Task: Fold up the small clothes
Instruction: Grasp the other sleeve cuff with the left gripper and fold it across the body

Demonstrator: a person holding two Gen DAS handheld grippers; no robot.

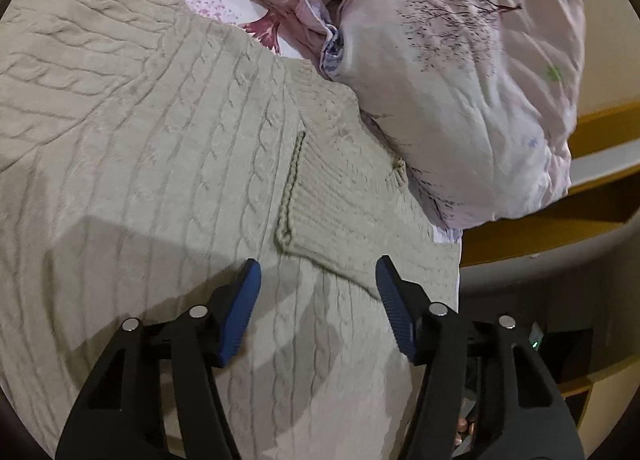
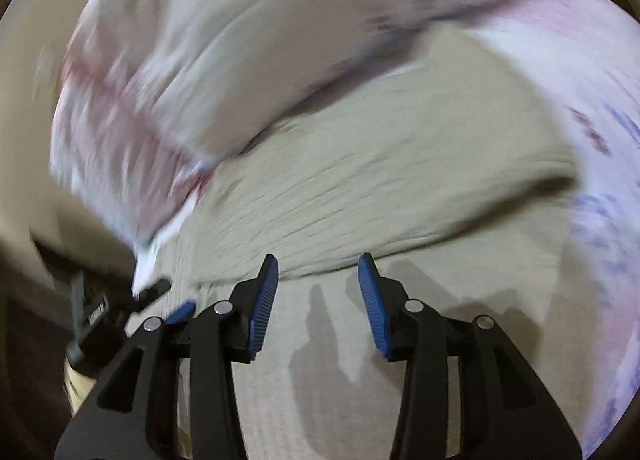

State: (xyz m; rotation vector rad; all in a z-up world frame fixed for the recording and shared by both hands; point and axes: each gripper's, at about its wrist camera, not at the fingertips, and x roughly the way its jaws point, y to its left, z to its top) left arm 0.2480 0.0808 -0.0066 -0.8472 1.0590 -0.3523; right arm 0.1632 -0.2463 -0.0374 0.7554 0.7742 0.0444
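My left gripper (image 1: 318, 292) has matte black plastic arms with triangular cut-outs, round silver pins at the joints, and two ribbed blue pads (image 1: 240, 312). A small green light glows on the dark housing to its right. My right gripper (image 2: 318, 292) looks the same: black arms, silver pins, ribbed blue pads (image 2: 262, 308).
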